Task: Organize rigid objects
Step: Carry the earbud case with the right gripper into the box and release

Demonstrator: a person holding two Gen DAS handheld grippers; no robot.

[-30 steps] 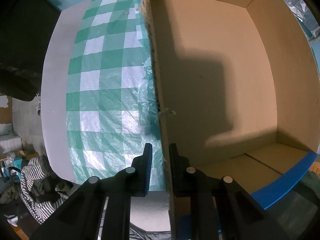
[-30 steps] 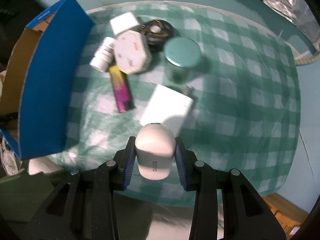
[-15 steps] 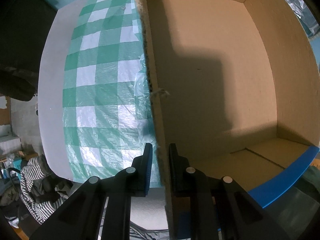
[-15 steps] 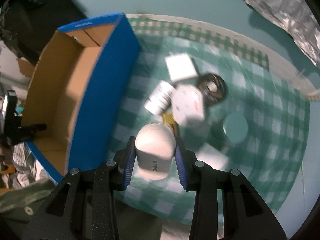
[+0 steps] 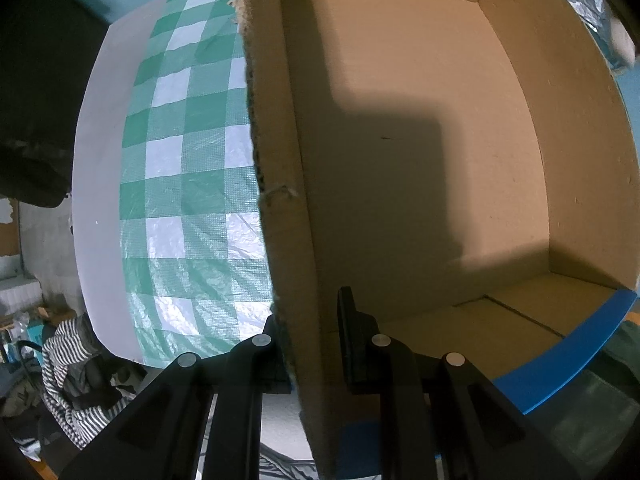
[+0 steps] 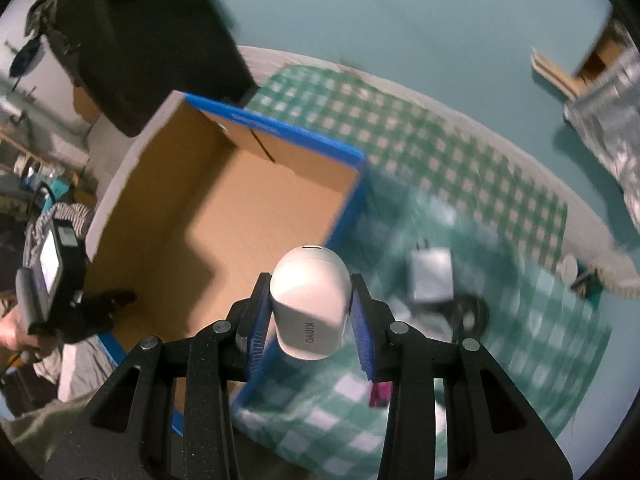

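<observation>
My right gripper is shut on a white rounded device marked KINYO and holds it in the air above the near blue wall of the cardboard box. The box is open and nothing shows inside it. My left gripper is shut on the box's torn side wall, one finger outside and one inside; it also shows in the right wrist view. Blurred on the checked cloth to the right lie a white square adapter, a dark round thing and a magenta item.
The round table carries a green and white checked cloth left of the box. A dark block stands behind the box. Striped cloth and clutter lie beyond the table's edge. A silver foil bag hangs at far right.
My right gripper has swung left with the white device, from over the loose items to over the box's blue wall. My left gripper keeps its hold on the box wall.
</observation>
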